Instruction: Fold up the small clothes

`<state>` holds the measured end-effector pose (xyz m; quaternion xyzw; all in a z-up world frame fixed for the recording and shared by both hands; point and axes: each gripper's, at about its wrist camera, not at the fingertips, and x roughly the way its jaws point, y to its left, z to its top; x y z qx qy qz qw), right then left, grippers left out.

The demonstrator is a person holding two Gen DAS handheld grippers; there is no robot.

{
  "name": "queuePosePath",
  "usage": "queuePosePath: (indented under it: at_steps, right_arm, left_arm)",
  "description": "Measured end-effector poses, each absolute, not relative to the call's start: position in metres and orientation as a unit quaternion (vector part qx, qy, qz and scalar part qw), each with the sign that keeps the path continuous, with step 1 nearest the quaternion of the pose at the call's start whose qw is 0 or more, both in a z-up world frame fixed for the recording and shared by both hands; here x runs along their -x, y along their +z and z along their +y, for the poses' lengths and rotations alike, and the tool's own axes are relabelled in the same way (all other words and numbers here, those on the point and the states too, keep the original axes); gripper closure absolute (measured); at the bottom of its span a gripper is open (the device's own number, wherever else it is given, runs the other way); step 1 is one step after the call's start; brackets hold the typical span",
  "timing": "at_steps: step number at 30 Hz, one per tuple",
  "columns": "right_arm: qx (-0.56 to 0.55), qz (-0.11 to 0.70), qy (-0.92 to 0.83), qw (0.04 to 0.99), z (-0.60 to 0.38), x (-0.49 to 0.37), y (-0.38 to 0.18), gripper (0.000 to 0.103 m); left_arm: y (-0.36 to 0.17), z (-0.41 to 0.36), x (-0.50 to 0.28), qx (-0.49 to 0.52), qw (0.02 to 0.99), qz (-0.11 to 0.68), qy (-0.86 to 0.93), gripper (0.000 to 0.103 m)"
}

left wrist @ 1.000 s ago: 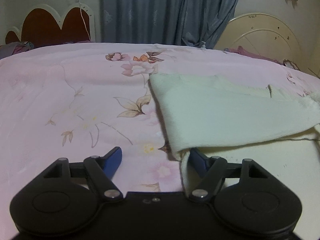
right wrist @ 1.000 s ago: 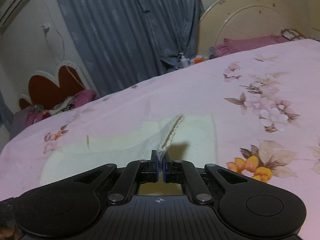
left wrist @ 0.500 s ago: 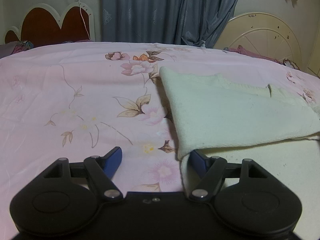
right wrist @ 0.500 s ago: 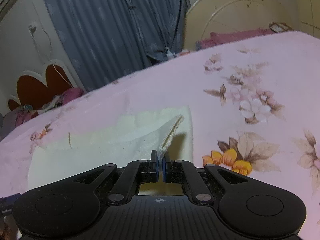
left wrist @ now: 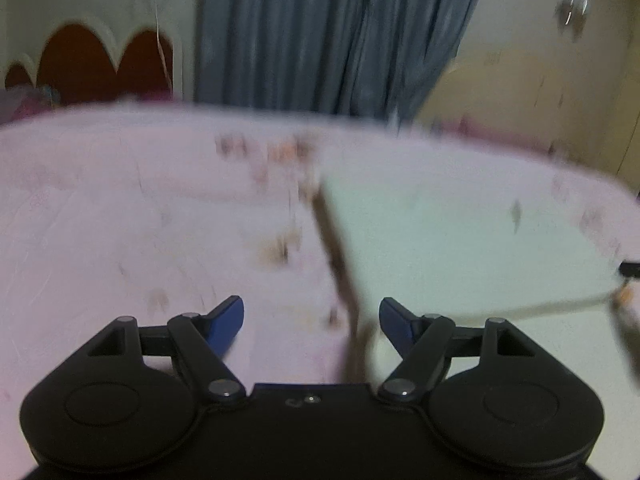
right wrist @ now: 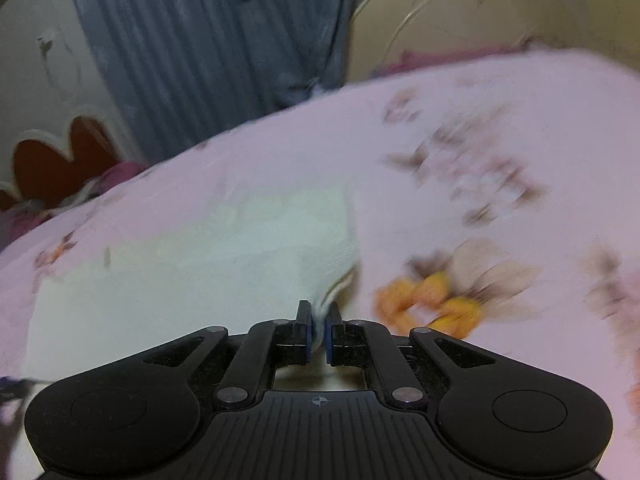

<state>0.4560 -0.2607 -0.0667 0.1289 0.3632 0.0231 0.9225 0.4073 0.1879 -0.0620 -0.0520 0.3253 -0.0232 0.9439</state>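
From my left wrist camera everything is smeared by motion blur. My left tool [left wrist: 311, 320] stands with its blue-padded jaws wide apart and nothing between them; below the gap lies only the pink flowered bedsheet [left wrist: 120, 248]. The cream knitted garment [left wrist: 460, 248] lies flat on the bed ahead and to the right, its left edge running down toward my right-hand finger [left wrist: 394, 316]; a folded-over upper layer ends in a line near that finger, with more cream cloth below it. Whether the finger touches the cloth I cannot tell through the blur. Behind the bed hang a grey-blue curtain [left wrist: 332, 36], a red headboard with a scalloped pale rim [left wrist: 92, 64] at the left, and a cream round-topped headboard [left wrist: 532, 92] at the right.

From my right wrist camera, my right tool [right wrist: 318, 334] has its jaws close together but opening, with a narrow gap showing between the blue pads. A corner of the cream garment [right wrist: 192, 280], its ribbed edge uppermost, sits in that gap; the pads no longer look pressed tight on it, though blur keeps me from being sure of contact. The rest of the garment spreads out flat to the left and ahead on the bedsheet [right wrist: 460, 128], in layers. To the right of the tool is an orange flower print [right wrist: 432, 300]. The curtain [right wrist: 208, 48] and both headboards show beyond the bed.
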Motion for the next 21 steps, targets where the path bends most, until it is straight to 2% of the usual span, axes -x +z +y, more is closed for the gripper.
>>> queuePosePath:
  at_steps: [1, 4, 10, 13, 16, 21]
  right_arm:
    - [-0.119, 0.35, 0.023, 0.929, -0.26, -0.454, -0.061, 0.078]
    - [-0.105, 0.356, 0.072, 0.926, -0.244, -0.467, -0.06, 0.078]
    - [-0.069, 0.389, 0.096, 0.914, -0.205, -0.491, -0.089, 0.079]
    - [-0.061, 0.388, 0.021, 0.919, -0.232, -0.489, -0.095, 0.079]
    - [-0.092, 0.398, 0.032, 0.912, -0.253, -0.489, -0.1, 0.078]
    - [-0.083, 0.398, 0.026, 0.913, -0.249, -0.496, -0.099, 0.078]
  left_arm:
    - [-0.055, 0.188, -0.408, 0.06, 0.949, 0.308, -0.032, 0.03]
    - [-0.051, 0.169, -0.43, 0.08, 0.949, 0.294, -0.079, 0.03]
    - [-0.087, 0.111, -0.485, 0.011, 0.926, 0.361, -0.113, 0.03]
    - [-0.098, 0.122, -0.48, 0.004, 0.929, 0.355, -0.101, 0.027]
    - [-0.097, 0.13, -0.484, 0.017, 0.926, 0.359, -0.117, 0.028]
    - [-0.086, 0.139, -0.531, 0.009, 0.924, 0.356, -0.143, 0.026]
